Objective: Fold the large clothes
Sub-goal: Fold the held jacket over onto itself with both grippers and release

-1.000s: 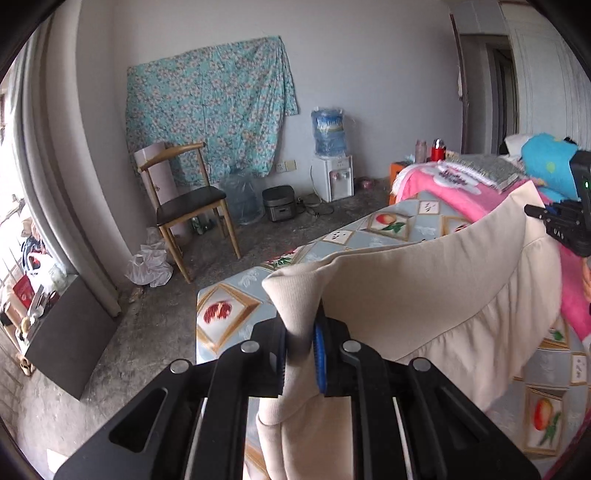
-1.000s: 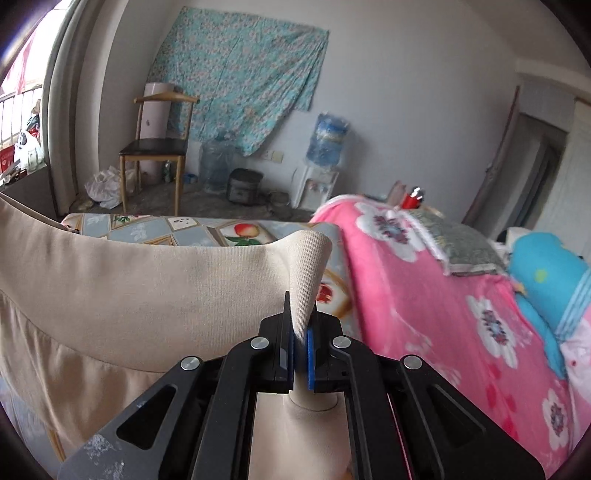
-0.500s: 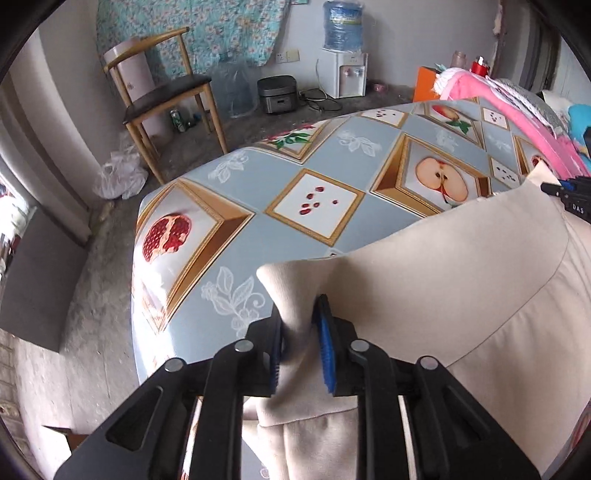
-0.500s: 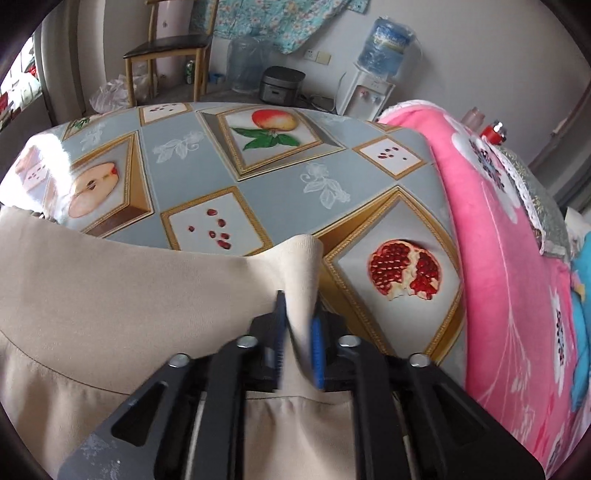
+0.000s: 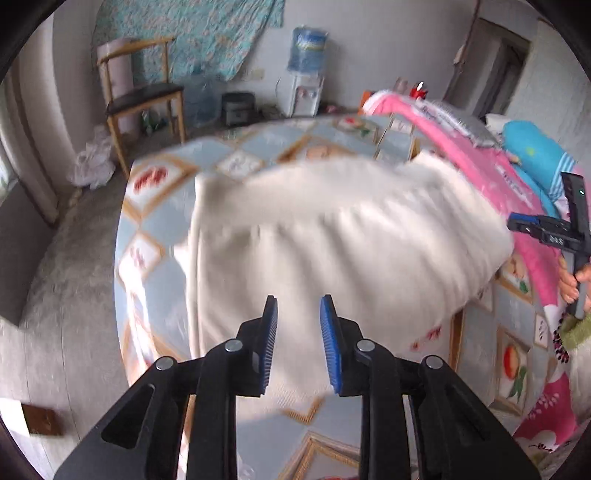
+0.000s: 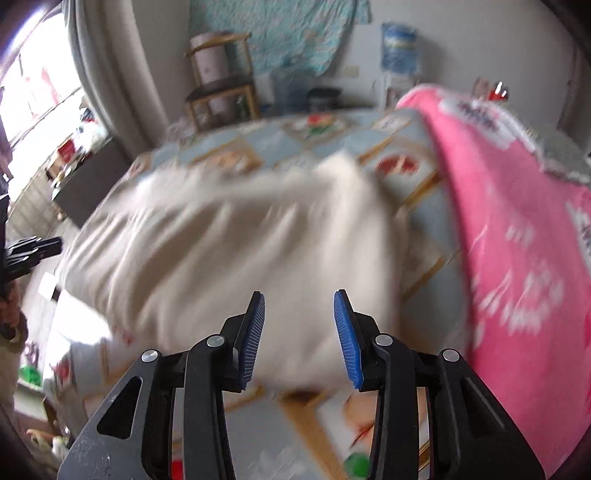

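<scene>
A large cream garment point(image 5: 332, 229) lies spread on the fruit-patterned bed cover point(image 5: 162, 229); it is motion-blurred in both views and also shows in the right wrist view point(image 6: 229, 251). My left gripper point(image 5: 298, 310) is open and empty, held above the garment's near part. My right gripper point(image 6: 299, 306) is open and empty above the garment's near edge. The right gripper also shows at the right edge of the left wrist view point(image 5: 550, 232), beside the garment.
A pink flowered blanket point(image 6: 517, 221) lies along the bed's right side, with a blue pillow point(image 5: 535, 158) behind it. A wooden chair point(image 5: 140, 99), a water dispenser point(image 5: 306, 74) and a floral cloth on the wall point(image 5: 192, 33) stand beyond the bed.
Both grippers have let go of the garment's corners and opened. The garment has dropped onto the bed, and both grippers have pulled back and up.
</scene>
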Tool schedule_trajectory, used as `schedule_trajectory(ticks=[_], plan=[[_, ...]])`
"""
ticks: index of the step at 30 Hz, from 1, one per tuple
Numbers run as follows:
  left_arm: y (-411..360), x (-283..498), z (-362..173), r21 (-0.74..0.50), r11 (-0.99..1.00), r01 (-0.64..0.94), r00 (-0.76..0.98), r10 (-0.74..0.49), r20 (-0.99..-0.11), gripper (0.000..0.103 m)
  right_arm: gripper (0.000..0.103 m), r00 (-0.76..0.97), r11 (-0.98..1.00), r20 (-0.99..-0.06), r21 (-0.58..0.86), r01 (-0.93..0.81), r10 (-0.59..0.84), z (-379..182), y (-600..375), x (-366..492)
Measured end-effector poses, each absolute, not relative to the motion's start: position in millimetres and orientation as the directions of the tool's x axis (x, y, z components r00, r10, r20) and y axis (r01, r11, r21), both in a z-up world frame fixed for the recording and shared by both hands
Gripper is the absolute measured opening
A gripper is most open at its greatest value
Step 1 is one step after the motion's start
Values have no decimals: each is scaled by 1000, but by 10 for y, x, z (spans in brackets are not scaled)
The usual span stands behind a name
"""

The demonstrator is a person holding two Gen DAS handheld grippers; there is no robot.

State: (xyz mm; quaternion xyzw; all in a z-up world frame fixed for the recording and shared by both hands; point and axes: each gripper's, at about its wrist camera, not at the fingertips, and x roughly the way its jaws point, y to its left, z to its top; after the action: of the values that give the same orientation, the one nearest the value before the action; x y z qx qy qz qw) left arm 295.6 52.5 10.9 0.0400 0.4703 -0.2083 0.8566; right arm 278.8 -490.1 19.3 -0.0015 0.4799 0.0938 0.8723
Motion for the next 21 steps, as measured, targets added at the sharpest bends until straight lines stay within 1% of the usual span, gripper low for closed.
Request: schedule_trajectory(ticks=[2, 3, 5, 7, 8, 10, 12, 14, 15, 16, 17, 19, 21], plan=[[536, 2910, -135, -94, 932, 350, 465, -260, -846, 26, 37, 473, 986, -868, 98, -133, 151, -95, -4902, 2754], [556, 2901, -221, -104, 932, 347, 462, -266, -846, 27, 37, 467, 983, -865, 146, -115, 183, -186, -4960, 2742], [619, 2880, -263, -129, 933, 336, 476, -287, -831, 27, 37, 473, 976, -854, 202, -81, 216, -176, -5051, 2748], [626, 2849, -180, -98, 943, 317, 491, -251, -834, 27, 36, 472, 985, -866, 168, -39, 166, -59, -5022, 2747], [615, 2816, -122, -82, 945, 316, 504, -240, -830, 27, 37, 482, 988, -863, 145, -45, 149, 22, -4961, 2716], [564, 2715, 46, -77, 937, 340, 536, -261, -803, 27, 41, 519, 986, -839, 137, -93, 165, 214, -4759, 2622], [458, 2720, 101, -85, 929, 359, 547, -284, -788, 28, 55, 544, 982, -818, 137, -130, 186, 305, -4519, 2585], [282, 2781, 66, -98, 925, 366, 529, -293, -796, 35, 59, 549, 976, -808, 150, -159, 213, 283, -4287, 2606], [180, 2826, -5, -87, 928, 363, 517, -278, -810, 46, 59, 537, 976, -816, 148, -162, 213, 210, -4167, 2648], [84, 2868, -107, -49, 937, 346, 511, -232, -828, 54, 59, 523, 978, -829, 135, -159, 199, 118, -4071, 2705], [25, 2909, -221, -18, 944, 331, 508, -194, -839, 55, 60, 512, 984, -844, 98, -148, 161, 18, -4007, 2784], [-7, 2932, -306, -5, 952, 305, 526, -173, -833, 57, 60, 520, 991, -852, -2, -136, 70, -153, -3895, 2824], [-8, 2888, -229, -2, 960, 281, 537, -159, -829, 57, 60, 529, 992, -848, -53, -116, 16, -128, -3833, 2770]])
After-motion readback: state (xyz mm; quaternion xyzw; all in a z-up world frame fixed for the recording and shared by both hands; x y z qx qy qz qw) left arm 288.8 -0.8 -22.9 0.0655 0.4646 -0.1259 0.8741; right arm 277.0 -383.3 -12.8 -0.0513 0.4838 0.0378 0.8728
